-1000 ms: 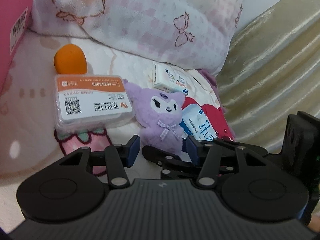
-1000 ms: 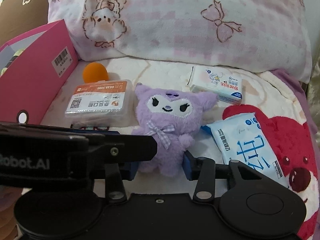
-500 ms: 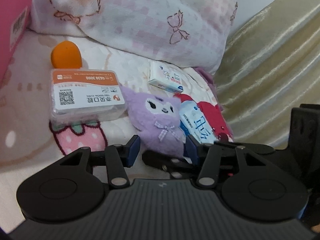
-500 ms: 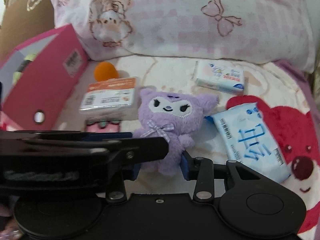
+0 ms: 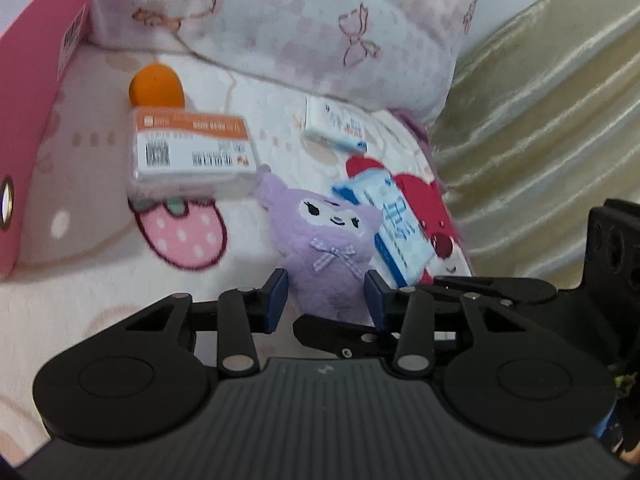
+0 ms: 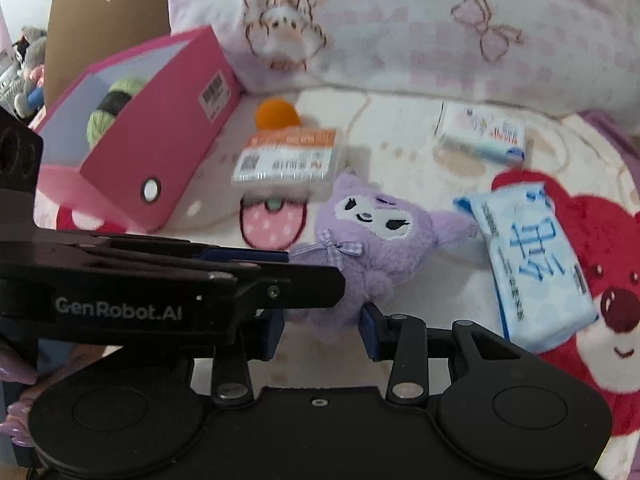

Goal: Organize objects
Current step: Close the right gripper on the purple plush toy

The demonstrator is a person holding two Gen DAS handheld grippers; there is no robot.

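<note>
A purple plush toy (image 5: pixel 326 246) (image 6: pixel 372 240) sits between the pads of both grippers. My left gripper (image 5: pixel 326 298) closes on its lower body, and my right gripper (image 6: pixel 322 322) closes on it too. The plush looks lifted and tilted over the blanket. An orange ball (image 5: pixel 156 86) (image 6: pixel 277 114), a clear box with an orange label (image 5: pixel 192 148) (image 6: pixel 290 156), a small white tissue pack (image 5: pixel 334 128) (image 6: pixel 482 136) and a blue wipes pack (image 5: pixel 396 224) (image 6: pixel 532 260) lie on the blanket. A pink box (image 6: pixel 136 148) (image 5: pixel 24 120) stands open at the left.
A pink patterned pillow (image 5: pixel 304 20) (image 6: pixel 400 28) lies across the back. A gold curtain (image 5: pixel 540 120) hangs at the right. Green yarn (image 6: pixel 114 106) is inside the pink box. A brown cardboard box (image 6: pixel 100 12) stands behind it. The blanket (image 5: pixel 80 288) has strawberry and bear prints.
Both grippers have pulled back and up with the plush between them. The plush has come away from the labelled box and tilted. More of the pink box shows at the left.
</note>
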